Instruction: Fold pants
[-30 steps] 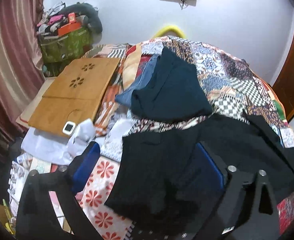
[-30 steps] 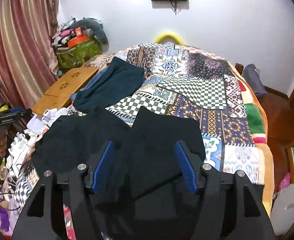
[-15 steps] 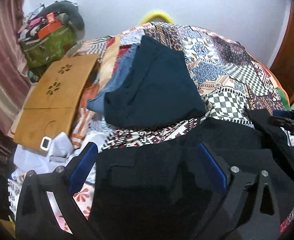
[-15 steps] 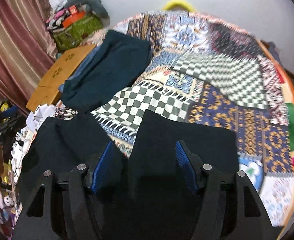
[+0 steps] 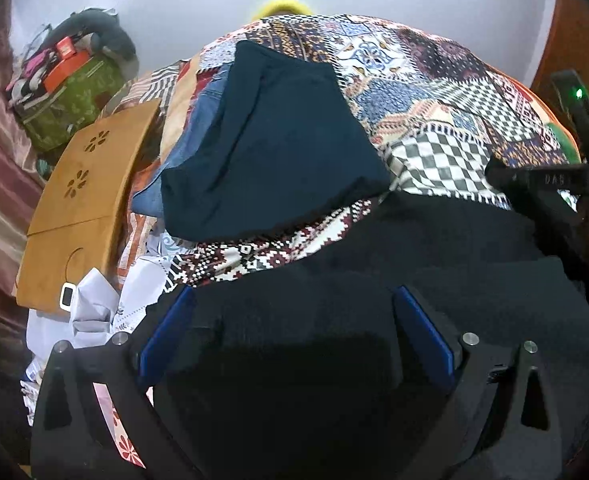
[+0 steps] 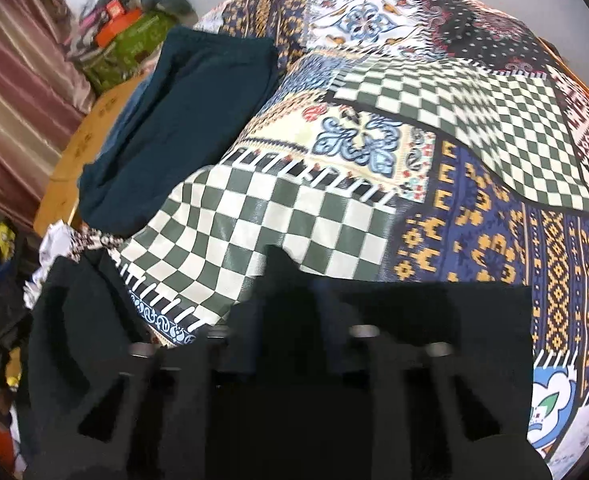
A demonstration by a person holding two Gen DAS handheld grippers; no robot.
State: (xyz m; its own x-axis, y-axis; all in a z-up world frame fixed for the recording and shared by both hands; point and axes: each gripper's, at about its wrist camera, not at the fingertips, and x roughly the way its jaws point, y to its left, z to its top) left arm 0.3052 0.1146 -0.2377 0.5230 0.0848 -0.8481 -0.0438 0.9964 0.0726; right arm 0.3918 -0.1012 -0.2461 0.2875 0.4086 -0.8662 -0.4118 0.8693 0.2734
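Black pants [image 5: 434, 264] lie spread on a patchwork bedspread [image 5: 434, 120]. My left gripper [image 5: 294, 332] is open, its blue pads [image 5: 162, 336] straddling the pants' near edge. In the right wrist view the pants [image 6: 434, 320] fill the bottom of the frame, and my right gripper [image 6: 290, 312] is pressed low into the black cloth. Its fingers look drawn close together, with cloth bunched between them. The right gripper's body also shows at the right edge of the left wrist view [image 5: 550, 184].
A folded dark teal garment [image 5: 278, 144] lies on blue jeans [image 5: 190, 160] further up the bed. A wooden lap table [image 5: 82, 200] sits at the left with white cloth [image 5: 90, 312] below it. A green bag [image 5: 70, 100] with clutter stands by the curtain.
Both grippers have dropped low and forward onto the black pants. The right gripper's fingers have closed in from wide open, into the cloth. The left gripper stays open.
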